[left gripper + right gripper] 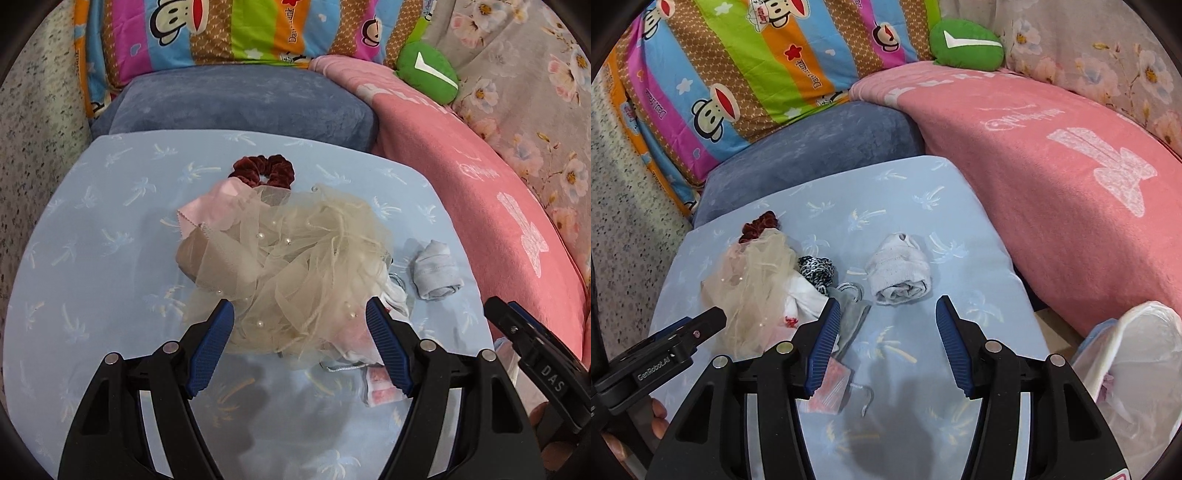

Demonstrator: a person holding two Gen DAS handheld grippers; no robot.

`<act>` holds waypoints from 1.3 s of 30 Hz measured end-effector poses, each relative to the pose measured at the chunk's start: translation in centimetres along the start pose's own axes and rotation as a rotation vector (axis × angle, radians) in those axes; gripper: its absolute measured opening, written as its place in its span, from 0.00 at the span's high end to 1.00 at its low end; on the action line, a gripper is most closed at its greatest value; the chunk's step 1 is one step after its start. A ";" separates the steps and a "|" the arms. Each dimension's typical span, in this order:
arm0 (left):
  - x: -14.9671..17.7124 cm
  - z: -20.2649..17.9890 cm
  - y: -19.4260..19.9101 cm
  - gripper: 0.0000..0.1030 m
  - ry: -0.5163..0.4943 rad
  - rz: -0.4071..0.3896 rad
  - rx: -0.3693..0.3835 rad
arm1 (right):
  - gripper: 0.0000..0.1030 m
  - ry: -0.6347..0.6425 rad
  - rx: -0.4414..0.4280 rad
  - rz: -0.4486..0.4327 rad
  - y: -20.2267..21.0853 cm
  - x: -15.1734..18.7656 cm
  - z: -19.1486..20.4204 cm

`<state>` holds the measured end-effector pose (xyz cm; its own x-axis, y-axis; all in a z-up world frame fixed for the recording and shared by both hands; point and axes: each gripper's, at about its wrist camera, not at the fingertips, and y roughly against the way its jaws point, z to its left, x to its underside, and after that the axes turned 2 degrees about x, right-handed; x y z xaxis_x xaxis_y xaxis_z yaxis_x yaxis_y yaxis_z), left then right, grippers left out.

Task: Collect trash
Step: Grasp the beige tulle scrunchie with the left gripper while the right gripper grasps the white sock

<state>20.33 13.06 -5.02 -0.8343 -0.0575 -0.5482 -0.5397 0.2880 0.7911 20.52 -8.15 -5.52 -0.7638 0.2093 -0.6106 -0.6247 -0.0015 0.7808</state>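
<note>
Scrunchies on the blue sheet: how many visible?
2. A dark red velvet scrunchie lies at the far edge of the beige tulle pile; a black-and-white patterned one sits beside the tulle, seen only from the right wrist. More may be hidden under the pile.

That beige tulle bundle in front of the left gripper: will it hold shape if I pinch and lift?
Probably not. The tulle bundle looks sheer, loosely crumpled and light, so likely floppy. Its folds drape over the pink cloth, which may snag and drag along.
</note>
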 end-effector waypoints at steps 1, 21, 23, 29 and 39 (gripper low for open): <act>-0.1 0.0 -0.4 0.32 -0.001 0.009 0.003 | 0.48 -0.001 0.000 0.008 -0.8 -0.1 0.1; -0.9 -0.3 -3.4 0.93 -0.052 0.063 0.028 | 0.52 -0.033 0.028 0.079 -9.4 -1.7 -0.3; -1.0 -0.4 -2.9 0.94 -0.063 0.049 0.022 | 0.60 -0.040 0.019 0.079 -9.4 -1.6 -0.4; -1.7 -1.4 -1.2 0.96 -0.074 0.008 0.026 | 0.75 -0.053 -0.002 0.067 -7.8 -1.1 -0.4; -1.8 -3.9 2.8 0.96 -0.117 -0.071 0.055 | 0.78 -0.030 -0.053 0.004 -1.7 0.0 0.4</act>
<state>19.91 10.27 -0.72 -0.7741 0.0311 -0.6323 -0.5869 0.3396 0.7351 21.64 -7.76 -6.84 -0.7618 0.2383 -0.6023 -0.6296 -0.0538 0.7751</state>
